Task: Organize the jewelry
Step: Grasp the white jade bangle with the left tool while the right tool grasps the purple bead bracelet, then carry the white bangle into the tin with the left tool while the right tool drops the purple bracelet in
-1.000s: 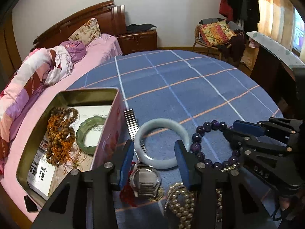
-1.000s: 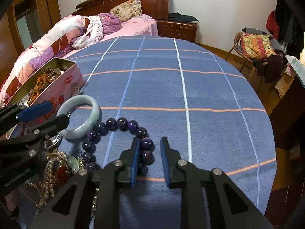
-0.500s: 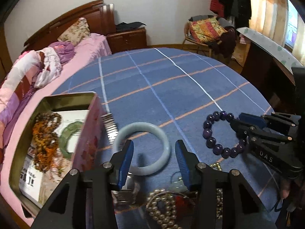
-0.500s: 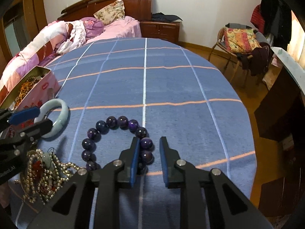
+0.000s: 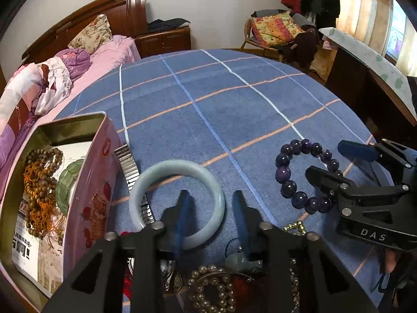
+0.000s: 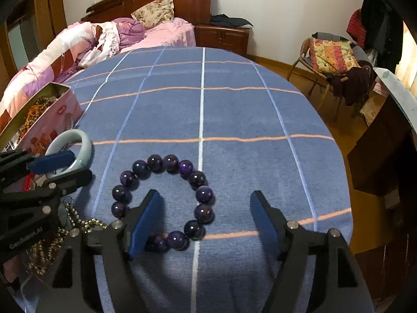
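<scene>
A pale jade bangle [image 5: 219, 203] lies flat on the blue checked cloth. My left gripper [image 5: 211, 206] straddles its near right rim, one finger inside the ring and one outside. The jaws are closing, and a gap still shows beside the rim. From the right wrist view the left gripper [image 6: 70, 169] has the bangle [image 6: 83, 143] between its fingers. A purple bead bracelet [image 6: 169, 161] rests on the cloth. My right gripper [image 6: 204, 221] hangs over its near side with jaws opening, pads clear of the beads. In the left wrist view the right gripper [image 5: 336, 163] sits by the bracelet [image 5: 284, 174].
A pink tin [image 5: 86, 195] stands open at the left, holding a brown bead strand [image 5: 41, 182] and a green bangle [image 5: 65, 185]. A metal watch band [image 5: 127, 164] lies beside it. Pearl strands [image 5: 208, 281] and a jade pendant [image 5: 237, 260] are heaped near me. A bed lies beyond.
My right gripper was shut on the purple bracelet and has now spread wide, leaving it on the cloth. The left jaws have narrowed around the bangle's rim after shifting right.
</scene>
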Demonstrator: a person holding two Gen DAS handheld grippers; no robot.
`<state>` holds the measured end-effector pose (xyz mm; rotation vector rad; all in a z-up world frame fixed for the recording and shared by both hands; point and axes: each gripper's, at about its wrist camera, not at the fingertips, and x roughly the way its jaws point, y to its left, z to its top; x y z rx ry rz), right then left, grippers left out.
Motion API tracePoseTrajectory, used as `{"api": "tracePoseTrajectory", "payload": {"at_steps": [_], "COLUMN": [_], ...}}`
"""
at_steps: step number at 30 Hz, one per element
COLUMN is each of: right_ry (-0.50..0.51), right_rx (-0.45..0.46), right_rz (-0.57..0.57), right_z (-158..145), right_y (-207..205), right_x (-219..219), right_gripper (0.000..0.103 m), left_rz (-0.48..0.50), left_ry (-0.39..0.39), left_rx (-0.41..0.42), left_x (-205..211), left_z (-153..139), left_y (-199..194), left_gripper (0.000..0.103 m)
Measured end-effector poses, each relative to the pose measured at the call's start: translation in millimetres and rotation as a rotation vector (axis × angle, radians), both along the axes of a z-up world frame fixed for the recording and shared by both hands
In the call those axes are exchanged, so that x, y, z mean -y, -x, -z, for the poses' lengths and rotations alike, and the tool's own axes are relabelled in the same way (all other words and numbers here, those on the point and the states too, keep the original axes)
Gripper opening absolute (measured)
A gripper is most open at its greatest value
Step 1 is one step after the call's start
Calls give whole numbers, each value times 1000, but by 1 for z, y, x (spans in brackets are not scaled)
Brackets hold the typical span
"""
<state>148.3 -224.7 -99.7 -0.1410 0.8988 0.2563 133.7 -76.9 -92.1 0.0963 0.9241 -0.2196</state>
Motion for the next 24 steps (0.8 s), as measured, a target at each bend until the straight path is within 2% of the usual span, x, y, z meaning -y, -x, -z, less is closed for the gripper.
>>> {"api": "tracePoseTrajectory", "payload": {"at_steps": [1,3,6,13,24], "right_ry": [-5,0,1,-97,-136], "right_rx": [8,17,29,8,63], "right_rz": [-13,-22,-32,-29,-28], "right_z": [-1,-1,-2,-4,-18], "right_y": [2,4,7,3,10], "right_x": [-1,-2,-2,8,4], "right_gripper": [57,46,17,16,16], "left_rz": [10,26,36,17,-39], "left_ry": [3,10,15,2,33], "left_rx": [0,-2,-2,43,128], "left_x": [1,2,4,0,-17], "left_z": [0,-1,-1,-7,-30], "left_y": [0,1,1,7,20], "left_gripper": [20,15,11,10,10]}}
